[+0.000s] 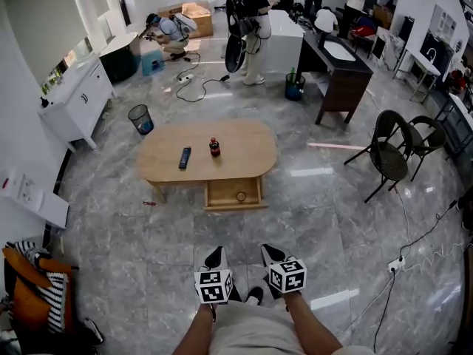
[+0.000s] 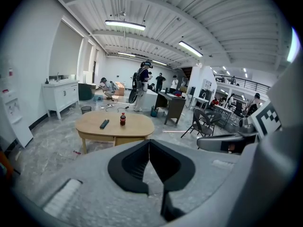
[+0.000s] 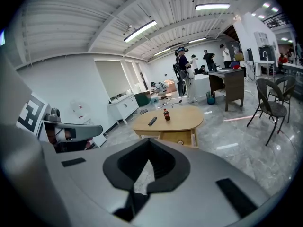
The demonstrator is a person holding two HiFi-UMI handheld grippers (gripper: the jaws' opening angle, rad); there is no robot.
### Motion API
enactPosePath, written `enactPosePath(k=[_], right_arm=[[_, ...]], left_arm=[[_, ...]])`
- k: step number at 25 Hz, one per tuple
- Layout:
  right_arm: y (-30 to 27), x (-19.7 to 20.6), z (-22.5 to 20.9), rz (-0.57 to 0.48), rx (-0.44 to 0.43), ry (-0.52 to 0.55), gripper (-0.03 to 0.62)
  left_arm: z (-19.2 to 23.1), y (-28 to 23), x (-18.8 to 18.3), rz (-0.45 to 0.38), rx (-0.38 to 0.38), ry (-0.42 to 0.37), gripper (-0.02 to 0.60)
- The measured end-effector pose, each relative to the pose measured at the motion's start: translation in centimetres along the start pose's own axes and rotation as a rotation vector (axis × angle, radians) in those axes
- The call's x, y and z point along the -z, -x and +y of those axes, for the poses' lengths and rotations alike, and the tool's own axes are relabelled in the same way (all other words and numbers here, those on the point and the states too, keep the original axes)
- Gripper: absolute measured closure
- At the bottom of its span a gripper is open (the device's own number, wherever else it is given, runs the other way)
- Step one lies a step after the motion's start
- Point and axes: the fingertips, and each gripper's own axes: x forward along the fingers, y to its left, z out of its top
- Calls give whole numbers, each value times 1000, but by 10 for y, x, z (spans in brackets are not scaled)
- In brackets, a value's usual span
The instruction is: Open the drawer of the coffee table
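The counter [image 1: 244, 150], a low wooden coffee table, is standing mid-floor. Its drawer [image 1: 222, 193] is sitting pulled out at the counter's 6 o'clock edge, with a small round object [image 1: 241, 196] lying inside. A dark remote [image 1: 185, 157] is lying at 9 o'clock of a red-labelled bottle [image 1: 214, 147], whose print is too small to read. The left hand-held gripper [image 1: 214, 253] and the right hand-held gripper [image 1: 267, 251] are hovering at 6 o'clock, well apart from the drawer. Each is holding its jaws together on nothing.
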Motion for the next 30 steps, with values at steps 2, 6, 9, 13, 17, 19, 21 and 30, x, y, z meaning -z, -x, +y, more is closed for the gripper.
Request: enactPosePath(k=[2, 6, 9, 13, 17, 19, 21, 30], right_arm=[[1, 4, 3, 7, 0, -1, 579], [-1, 5, 3, 5, -1, 4, 579], [-2, 1, 5, 2, 2, 8, 579], [-3, 0, 3, -8, 18, 15, 579], [-1, -1, 0, -13, 23, 20, 579], [-2, -3, 3, -14, 21, 18, 579], [-3, -3, 5, -12, 18, 16, 580], [-2, 1, 1, -5, 15, 8, 580]], left_arm=[[1, 2, 3, 5, 1, 4, 571], [2, 2, 2, -4, 1, 7, 571], [4, 1, -2, -7, 5, 5, 571], [5, 0, -1, -6, 3, 3, 571], [3, 0, -2, -9, 6, -4, 571], [4, 1, -4, -8, 7, -10, 571], [4, 2, -4, -4, 9, -14, 571], [-1, -1, 1, 0, 17, -17, 571]])
